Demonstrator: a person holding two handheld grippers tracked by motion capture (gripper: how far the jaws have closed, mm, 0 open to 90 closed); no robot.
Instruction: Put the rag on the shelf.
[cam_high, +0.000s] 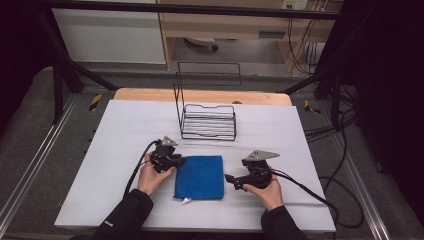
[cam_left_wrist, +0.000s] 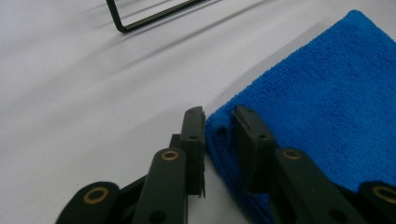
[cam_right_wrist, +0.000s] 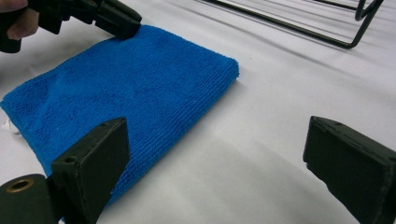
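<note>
We see a folded blue microfibre cloth (cam_high: 200, 176) lying flat on the white-covered desk (cam_high: 100, 150), near its near edge, between our two hands and just near of the black wire rack (cam_high: 207, 120). The left tool (cam_left_wrist: 219, 126) has its jaws narrowed around the cloth's far left corner; in the left gripper view the folded edge sits between the two pads, which look to be pinching it or very nearly so, though we cannot be sure they press firmly. The right tool (cam_right_wrist: 215, 154) stands wide open just off the cloth's right side, holding nothing, with bare desk between its jaws.

We judge the cloth light, soft and limp: it will sag and may unfold when lifted by one point. Its looped pile should give the pads good friction, so slipping is unlikely. It has several layers, so a shallow pinch may catch only the top ones. We would bite deeper at the corner and take the opposite corner with the right tool to keep it spread.
</note>
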